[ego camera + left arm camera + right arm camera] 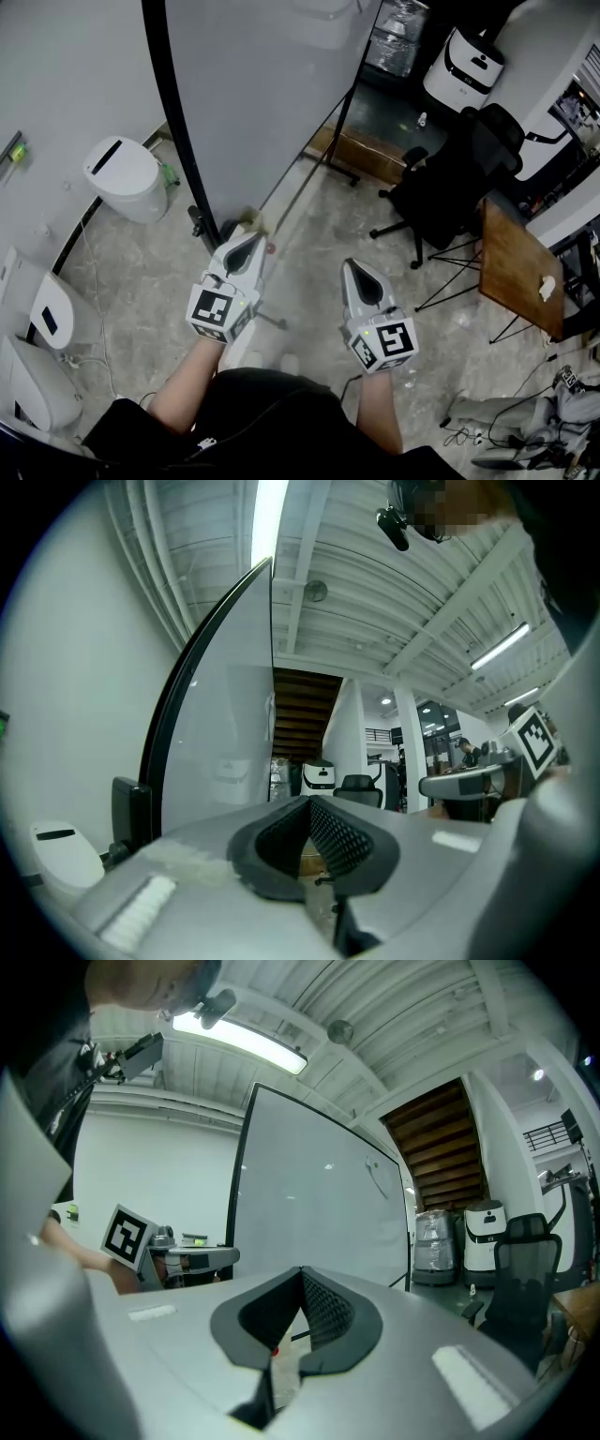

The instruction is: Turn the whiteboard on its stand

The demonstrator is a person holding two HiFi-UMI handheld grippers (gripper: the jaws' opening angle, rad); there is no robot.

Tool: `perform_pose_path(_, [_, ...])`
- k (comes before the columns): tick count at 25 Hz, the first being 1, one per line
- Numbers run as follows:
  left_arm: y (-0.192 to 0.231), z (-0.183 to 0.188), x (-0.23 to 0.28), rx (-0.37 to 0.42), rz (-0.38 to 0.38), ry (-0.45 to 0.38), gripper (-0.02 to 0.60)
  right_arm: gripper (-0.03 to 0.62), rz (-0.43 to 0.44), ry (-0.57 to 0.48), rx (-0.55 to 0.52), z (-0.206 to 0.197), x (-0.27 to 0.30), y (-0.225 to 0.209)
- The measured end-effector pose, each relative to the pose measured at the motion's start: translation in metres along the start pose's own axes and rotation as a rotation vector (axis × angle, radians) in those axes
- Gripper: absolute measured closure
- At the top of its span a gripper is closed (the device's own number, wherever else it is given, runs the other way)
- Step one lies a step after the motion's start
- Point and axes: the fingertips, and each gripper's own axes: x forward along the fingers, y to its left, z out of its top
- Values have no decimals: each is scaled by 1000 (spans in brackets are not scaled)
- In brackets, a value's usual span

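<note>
Grey-white whiteboard (272, 94): is standing upright on its stand (200, 225), ahead of both grippers; its black-framed near end is rising just beyond and slightly left of the left gripper (248, 242).
Long axis: the panel is running away from the person, from near left toward far right, so its broad face is looking toward the side of the right gripper (356, 268).
Stand: a black foot is sitting on the floor (141, 272) under the near end, and a thin black leg is reaching out at the far end.
Left gripper: is pointing level at the board's near end, jaws pressing together with nothing between them; it is the nearer of the two, though no view is showing contact.
Right gripper: is hanging to the right, apart from the board, jaws likewise pressing together and carrying nothing.
Stage: the board's present angle is fitting both a panel waiting to be swung and one already swung round; the pictures are not settling which.
Reach: the near end is lying closest to the left gripper, so any push is probably landing there.
Floor: mottled grey stone or concrete, level, with a white cable trailing at the left.
Room: a white bin (125, 176) is standing at the left by the wall; a black office chair (450, 187) and a wooden table (520, 267) are sitting to the right, well apart from the board.
</note>
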Motion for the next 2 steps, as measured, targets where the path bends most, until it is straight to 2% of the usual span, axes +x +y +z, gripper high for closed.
perform_pose_path(2, [2, 0, 0, 0, 3, 1, 577, 587, -2, 2, -2, 0, 1, -1])
